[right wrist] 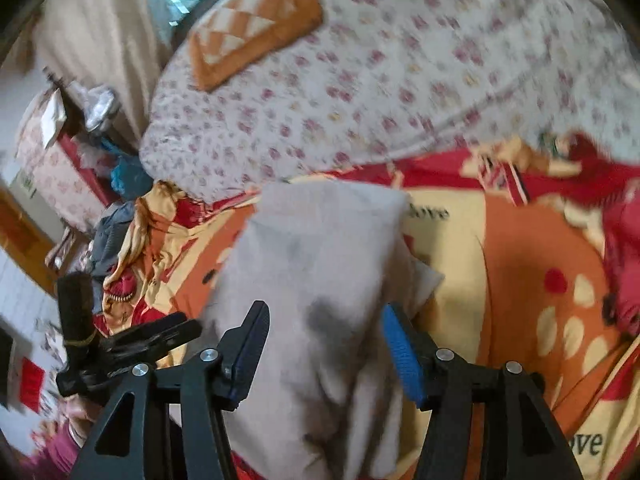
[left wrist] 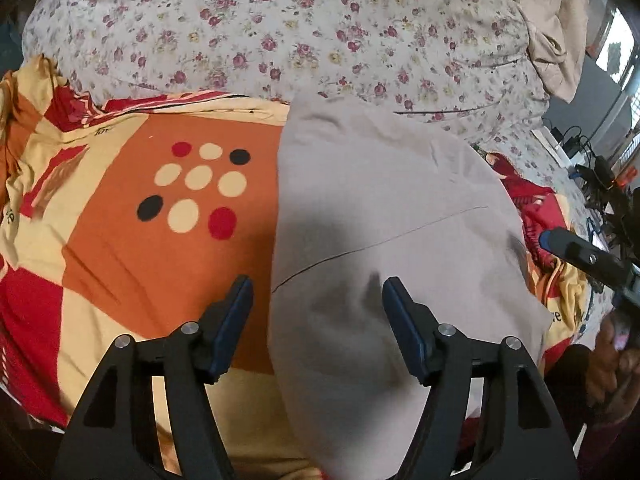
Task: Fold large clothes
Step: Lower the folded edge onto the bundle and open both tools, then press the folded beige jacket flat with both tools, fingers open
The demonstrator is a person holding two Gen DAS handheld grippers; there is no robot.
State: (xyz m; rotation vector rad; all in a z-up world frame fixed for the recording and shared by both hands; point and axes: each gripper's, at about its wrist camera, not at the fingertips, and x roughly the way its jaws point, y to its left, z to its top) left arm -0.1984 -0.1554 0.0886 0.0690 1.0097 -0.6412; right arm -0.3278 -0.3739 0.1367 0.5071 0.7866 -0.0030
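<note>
A large grey-beige garment point(left wrist: 380, 208) lies folded in a long strip on an orange, red and cream bedspread point(left wrist: 132, 248). My left gripper point(left wrist: 318, 300) is open and empty, hovering over the garment's left edge near its front end. In the right wrist view the same garment point(right wrist: 320, 256) runs away from me, its right edge bunched in layers. My right gripper point(right wrist: 324, 332) is open and empty above the garment's near end. The right gripper also shows in the left wrist view point(left wrist: 580, 252), and the left gripper shows in the right wrist view point(right wrist: 152, 336).
A floral quilt point(left wrist: 280, 40) is heaped behind the garment, with an orange patterned cushion point(right wrist: 256, 20) on it. A beige cloth point(left wrist: 560, 40) hangs at the far right. Cables and devices point(left wrist: 592, 168) sit beside the bed. Clutter point(right wrist: 100, 128) lies left of the bed.
</note>
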